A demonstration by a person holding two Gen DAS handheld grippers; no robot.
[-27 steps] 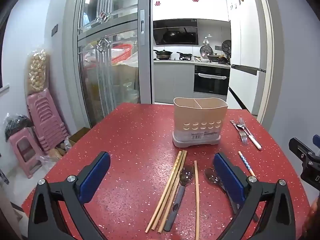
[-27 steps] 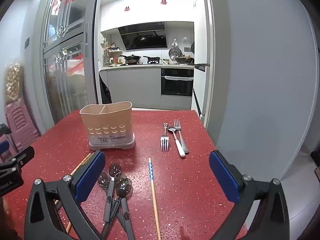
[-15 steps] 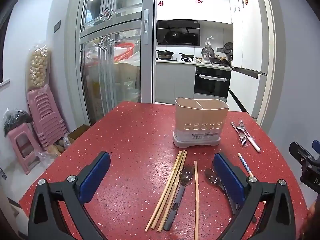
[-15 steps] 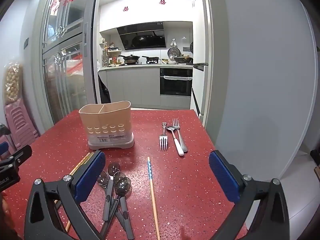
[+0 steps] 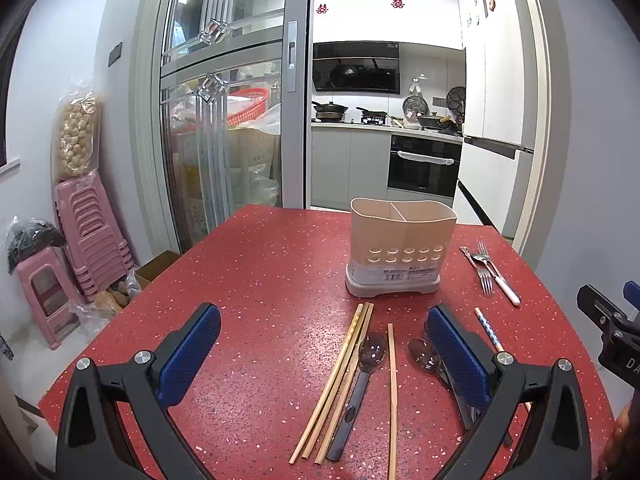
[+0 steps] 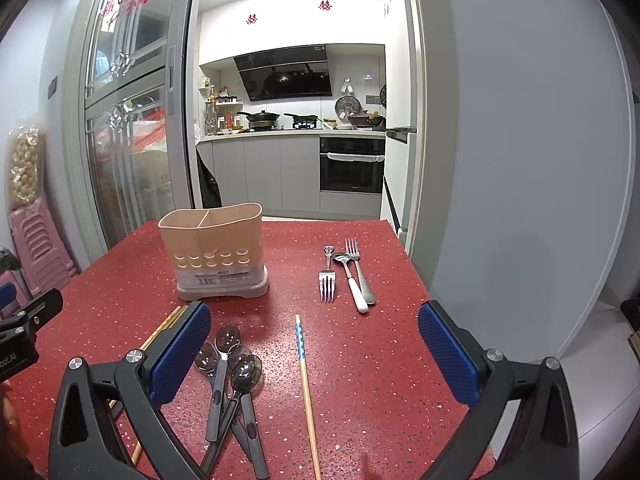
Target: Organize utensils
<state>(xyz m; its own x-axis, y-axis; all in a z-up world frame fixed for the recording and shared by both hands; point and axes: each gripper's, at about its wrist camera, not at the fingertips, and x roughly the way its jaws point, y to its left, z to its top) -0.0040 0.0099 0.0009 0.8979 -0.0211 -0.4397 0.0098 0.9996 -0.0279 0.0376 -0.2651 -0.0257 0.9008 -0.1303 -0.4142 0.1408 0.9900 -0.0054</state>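
I held my left hand-held gripper low over the near edge of the red desk, its 2 blue pads spread wide apart and gripping nothing, because I judged nothing had yet gone into the holder. My right hand-held gripper hung the same way, pads far apart and empty.

The beige utensil holder stood upright toward the far side of the desk, its 2 compartments looking empty, so I could drop things in from above. In front of it lay the wooden chopsticks, a bundle side by side with 1 more lying apart to their right and a clear-bowled spoon between them. They sat between my left pads, which made them the natural first pick for that side.

Off to the right, 3 more grey-handled spoons lay crossed in a heap by my right gripper's left pad, and a blue-patterned chopstick lay alone between the right pads. The forks and a white-handled spoon rested together farther back, beside the holder, well apart from both grippers.
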